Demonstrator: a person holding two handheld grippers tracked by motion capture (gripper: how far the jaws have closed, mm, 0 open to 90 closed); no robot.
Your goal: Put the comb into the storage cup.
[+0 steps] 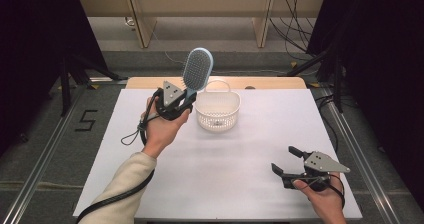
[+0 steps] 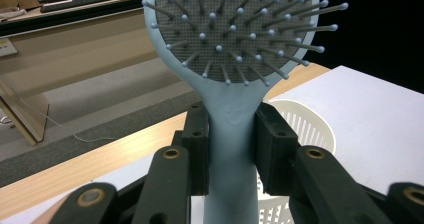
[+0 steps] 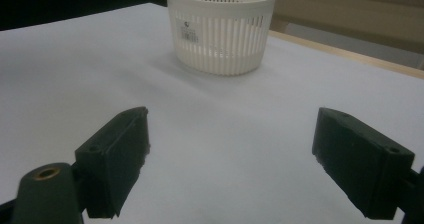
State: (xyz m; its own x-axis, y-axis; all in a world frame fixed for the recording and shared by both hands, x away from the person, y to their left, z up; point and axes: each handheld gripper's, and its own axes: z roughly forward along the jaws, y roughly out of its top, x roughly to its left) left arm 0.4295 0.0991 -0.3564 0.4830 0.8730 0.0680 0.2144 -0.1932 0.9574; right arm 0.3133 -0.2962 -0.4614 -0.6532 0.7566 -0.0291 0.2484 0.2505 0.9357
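Right claw (image 1: pixel 286 161) hovers wide over the white bench (image 1: pixel 240 184) — left claw (image 1: pixel 176 103) grips a blue hairbrush (image 1: pixel 196 71) beside the basket (image 1: pixel 217 111); grey floor (image 1: pixel 45 134) surrounds.

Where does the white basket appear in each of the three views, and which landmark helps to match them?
High view: the white basket stands at the table's centre back, right of the hairbrush.
Left gripper view: lower right, partly behind the brush handle and the hand-held gripper's right jaw.
Right gripper view: top centre, beyond the open jaws.
Shared landmark: the table's wooden far edge behind the basket.
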